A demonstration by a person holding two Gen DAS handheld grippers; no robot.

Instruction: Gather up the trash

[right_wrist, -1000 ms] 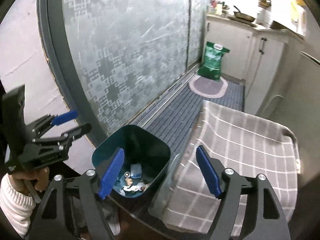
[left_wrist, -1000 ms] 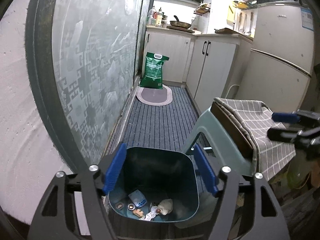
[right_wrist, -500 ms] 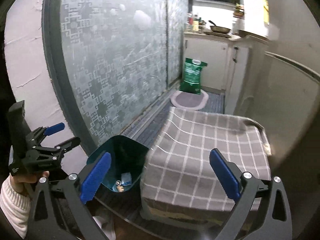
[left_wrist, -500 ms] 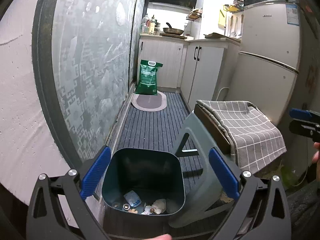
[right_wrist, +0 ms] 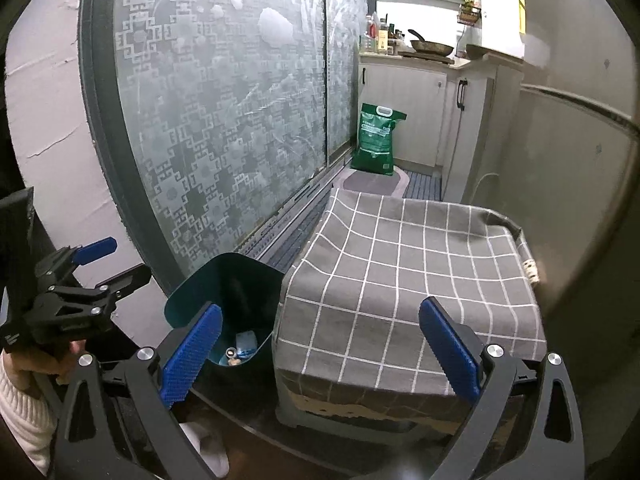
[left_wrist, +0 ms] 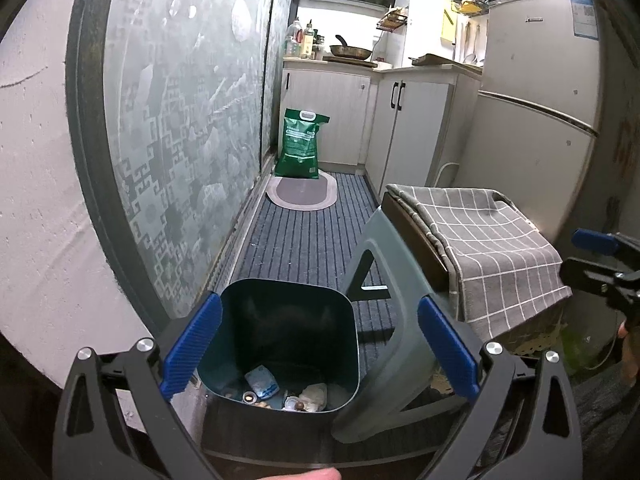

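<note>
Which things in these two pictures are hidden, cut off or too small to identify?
- Small scraps at the bottom of the bin: too small to name in both views.
- The bin in the right wrist view: partly hidden by the right gripper's finger.
- Stool: its top is covered by the checked cloth.
- Floor beside the stool: cut off by the frame edges.

left wrist cam: right above the trash bin (left_wrist: 280, 344), angled down the kitchen floor
right wrist cam: over the checked cloth (right_wrist: 404, 276)
shared: both catch bin and cloth
</note>
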